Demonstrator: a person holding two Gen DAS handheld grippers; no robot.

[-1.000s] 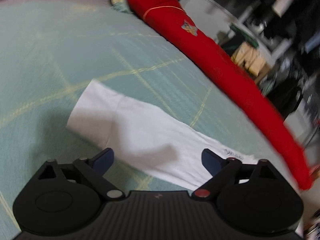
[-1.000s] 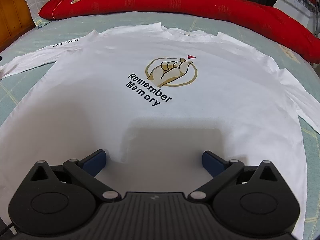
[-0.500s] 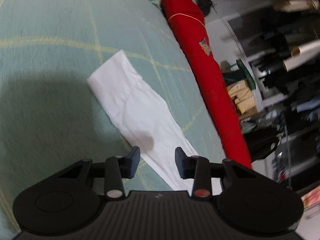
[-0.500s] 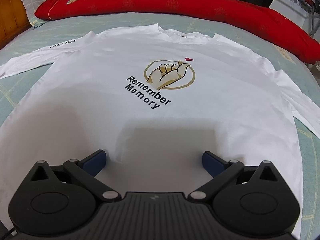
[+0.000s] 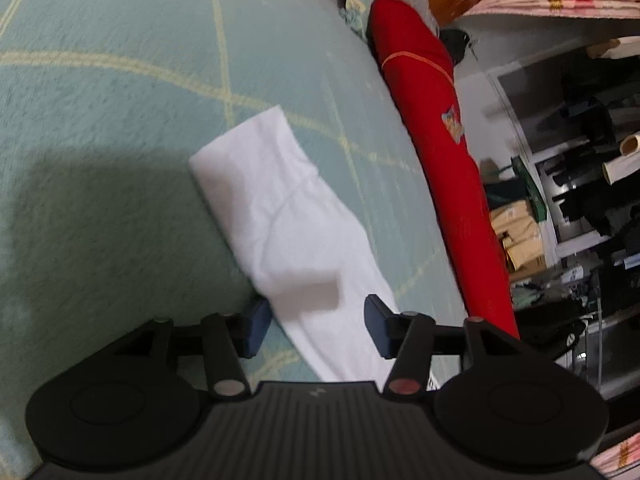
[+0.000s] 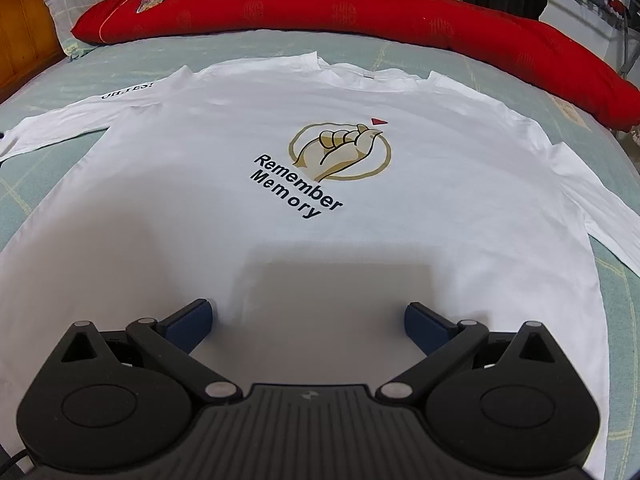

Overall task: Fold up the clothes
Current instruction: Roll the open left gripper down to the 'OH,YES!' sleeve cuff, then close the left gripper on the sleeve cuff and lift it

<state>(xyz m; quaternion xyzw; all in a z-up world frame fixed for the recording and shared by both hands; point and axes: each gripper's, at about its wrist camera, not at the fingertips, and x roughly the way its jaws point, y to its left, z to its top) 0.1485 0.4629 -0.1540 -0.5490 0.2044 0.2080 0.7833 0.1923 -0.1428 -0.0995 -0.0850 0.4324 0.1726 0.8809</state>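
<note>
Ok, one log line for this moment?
left hand-held gripper: opening, astride sleeve | right hand-held gripper: open above shirt | fold: not started

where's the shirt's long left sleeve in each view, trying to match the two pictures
Left wrist view: the sleeve runs diagonally through the middle, its cuff toward upper left, its near end between the pads of the left claw, whose jaws are opening.
Right wrist view: the same sleeve lies at the far left edge, stretching out from the shoulder.
Shared landmark: the long red bolster, along the bed's far side in both.
</note>
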